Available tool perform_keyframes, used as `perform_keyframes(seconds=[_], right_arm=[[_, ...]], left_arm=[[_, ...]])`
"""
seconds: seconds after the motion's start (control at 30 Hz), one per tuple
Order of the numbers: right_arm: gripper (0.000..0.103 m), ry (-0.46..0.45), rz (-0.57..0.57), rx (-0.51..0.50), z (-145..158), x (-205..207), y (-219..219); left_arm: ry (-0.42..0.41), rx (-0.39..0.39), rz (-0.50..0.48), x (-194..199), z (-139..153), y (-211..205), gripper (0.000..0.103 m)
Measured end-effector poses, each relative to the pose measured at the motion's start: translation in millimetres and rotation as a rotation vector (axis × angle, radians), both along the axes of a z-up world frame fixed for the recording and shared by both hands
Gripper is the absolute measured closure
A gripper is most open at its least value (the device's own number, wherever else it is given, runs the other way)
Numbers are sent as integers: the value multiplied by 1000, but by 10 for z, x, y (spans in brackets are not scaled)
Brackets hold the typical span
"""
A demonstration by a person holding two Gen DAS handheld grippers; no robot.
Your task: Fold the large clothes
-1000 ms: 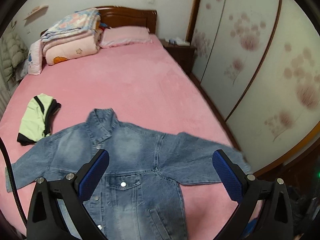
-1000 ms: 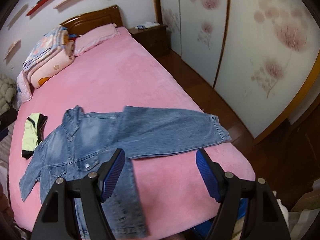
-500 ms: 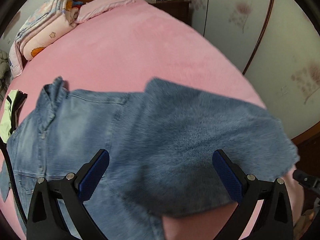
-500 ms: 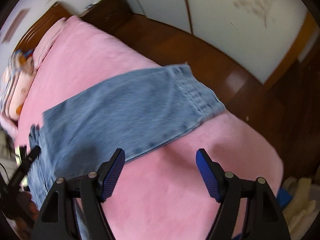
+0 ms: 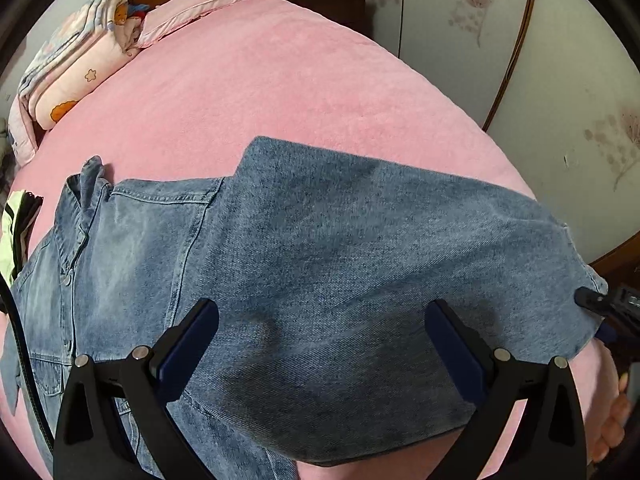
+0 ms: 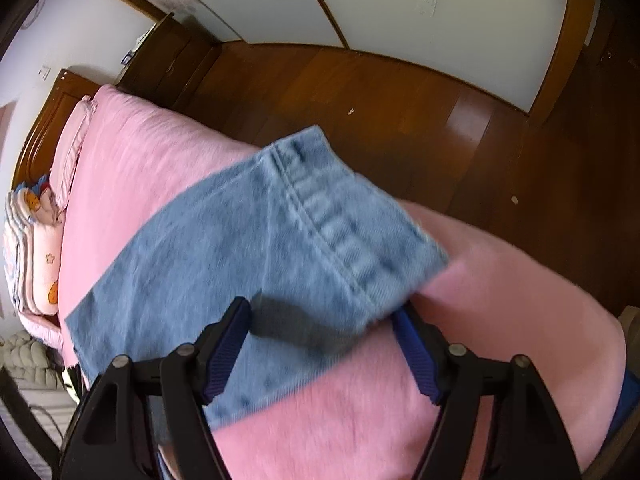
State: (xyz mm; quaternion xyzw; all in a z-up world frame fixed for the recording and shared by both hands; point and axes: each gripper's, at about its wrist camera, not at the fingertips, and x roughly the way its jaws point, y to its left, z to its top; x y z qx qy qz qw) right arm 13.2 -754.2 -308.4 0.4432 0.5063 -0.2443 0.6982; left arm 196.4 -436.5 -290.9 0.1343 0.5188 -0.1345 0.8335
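A blue denim jacket (image 5: 132,248) lies spread on the pink bed (image 5: 248,92), its collar to the left. One sleeve (image 5: 360,264) stretches right to the bed's edge. My left gripper (image 5: 320,344) hangs open close over the middle of that sleeve, touching nothing. At the cuff (image 6: 344,236) is my right gripper (image 6: 324,344), whose jaws are closing. Its left finger sits over the denim and the cuff's corner overlaps its right finger (image 6: 416,352). The pads are not pressing on the cloth. The right gripper (image 5: 600,304) also shows at the cuff in the left wrist view.
Folded quilts (image 5: 68,76) and a pink pillow (image 5: 192,8) lie at the headboard. A green-and-black garment (image 5: 14,232) sits at the left edge. A nightstand (image 5: 332,0), wardrobe doors (image 5: 560,80) and wooden floor (image 6: 380,92) border the bed's right side.
Both grippers have dropped close to the sleeve. The right one has rolled, reached the cuff and narrowed its jaws around it. The left one has hardly moved in the last half second.
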Motion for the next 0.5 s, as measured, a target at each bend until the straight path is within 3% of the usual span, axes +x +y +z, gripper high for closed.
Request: perform_keyframes(seconds=[0.07,0.13,0.3,0.5], right_arm=[[70,-2,-10,-5,13,28,-49],[87,-39,14,-9,107,54,-67],[90,-129,162,-179,883,213,285],[90,-313,400,-322,1924,655,1126]], left_arm=[[-6,-10,8,-3,95,21,1],[-15,-22,21,-15,225,81,1],[-45,-59,54,-80,682,431,1],[-126,-89,129,-219,1369,1419,1]])
